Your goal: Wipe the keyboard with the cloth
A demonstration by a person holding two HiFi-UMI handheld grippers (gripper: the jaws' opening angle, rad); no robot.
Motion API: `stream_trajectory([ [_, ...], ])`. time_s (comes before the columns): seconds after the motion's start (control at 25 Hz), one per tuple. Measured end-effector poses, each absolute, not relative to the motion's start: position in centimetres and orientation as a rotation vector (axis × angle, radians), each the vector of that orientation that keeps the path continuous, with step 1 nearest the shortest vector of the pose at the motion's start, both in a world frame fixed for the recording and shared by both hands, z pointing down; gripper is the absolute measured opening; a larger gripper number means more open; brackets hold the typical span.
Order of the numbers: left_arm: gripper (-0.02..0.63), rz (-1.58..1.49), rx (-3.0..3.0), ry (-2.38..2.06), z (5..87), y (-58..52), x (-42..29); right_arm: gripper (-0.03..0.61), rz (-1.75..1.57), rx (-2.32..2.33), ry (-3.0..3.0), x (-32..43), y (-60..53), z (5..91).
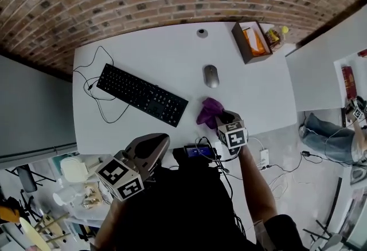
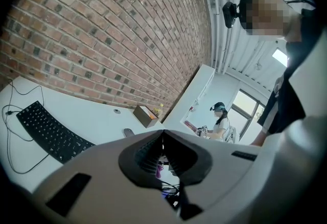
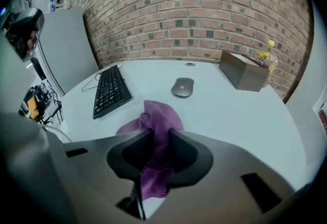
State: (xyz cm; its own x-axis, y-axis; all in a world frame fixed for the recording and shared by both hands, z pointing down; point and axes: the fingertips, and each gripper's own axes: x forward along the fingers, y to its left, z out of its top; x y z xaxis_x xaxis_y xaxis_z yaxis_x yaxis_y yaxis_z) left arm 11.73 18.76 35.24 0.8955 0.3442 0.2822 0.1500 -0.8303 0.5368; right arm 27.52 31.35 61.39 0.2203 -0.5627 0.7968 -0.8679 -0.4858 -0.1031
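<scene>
The right gripper point(image 3: 159, 135) is pinching the purple cloth point(image 1: 210, 110). In the right gripper view the fabric is running down between the 2 jaws, bunching above them and trailing below. In the head view this bundle is sitting at the lower middle of the white table point(image 1: 172, 49), near its front edge. I cannot tell whether the cloth is touching the tabletop or hanging just above it.

The left gripper point(image 2: 162, 135) is staying out of the work at the lower left of the head view, off the table's front edge. Its jaws are pressing together at the tips with nothing between them.

The black keyboard point(image 1: 142, 94) is lying at an angle at the left centre of the head view, well apart from the cloth, with its cable point(image 1: 92, 81) looping around its left end. A grey mouse point(image 1: 211, 75) is sitting between the cloth and the brown box point(image 1: 250, 42) at the upper right.

Judging from this, the cloth is already in hand and the wiping is not yet starting. The next move is calling for carrying the cloth leftward across the frame, clear of the mouse. It then needs lowering so the loose bunch, not the jaws, is pressing on the keys, and sweeping along the keyboard's length.
</scene>
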Motion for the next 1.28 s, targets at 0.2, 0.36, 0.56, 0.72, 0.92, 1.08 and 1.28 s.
stream_trajectory([
  [0.2, 0.015, 0.505, 2.541, 0.321, 35.4, 18.3, 10.9, 0.097, 1.163, 2.118, -1.321, 27.1, 31.0, 62.3],
  [0.36, 0.015, 0.496, 2.544, 0.31, 35.3, 18.3, 10.6, 0.101, 1.146, 2.111, -1.333, 27.2, 30.7, 62.5],
  [0.56, 0.015, 0.499, 2.548, 0.3, 35.3, 18.1, 10.3, 0.103, 1.243, 2.082, -1.286, 26.7, 31.4, 63.2],
  [0.72, 0.015, 0.49, 2.553, 0.327, 35.2, 18.4, 10.3, 0.151, 1.234, 2.094, -1.311, 26.7, 30.9, 62.5],
  [0.92, 0.015, 0.486, 2.548, 0.322, 35.2, 18.5, 10.2, 0.222, 1.175, 2.139, -1.374, 26.9, 30.1, 60.2],
  [1.08, 0.015, 0.475, 2.55, 0.342, 35.3, 18.8, 10.2, 0.221, 1.153, 2.149, -1.365, 27.3, 30.6, 59.3],
  [1.28, 0.015, 0.463, 2.544, 0.349, 35.3, 19.2, 10.3, 0.221, 1.14, 2.158, -1.363, 27.6, 31.0, 58.2],
])
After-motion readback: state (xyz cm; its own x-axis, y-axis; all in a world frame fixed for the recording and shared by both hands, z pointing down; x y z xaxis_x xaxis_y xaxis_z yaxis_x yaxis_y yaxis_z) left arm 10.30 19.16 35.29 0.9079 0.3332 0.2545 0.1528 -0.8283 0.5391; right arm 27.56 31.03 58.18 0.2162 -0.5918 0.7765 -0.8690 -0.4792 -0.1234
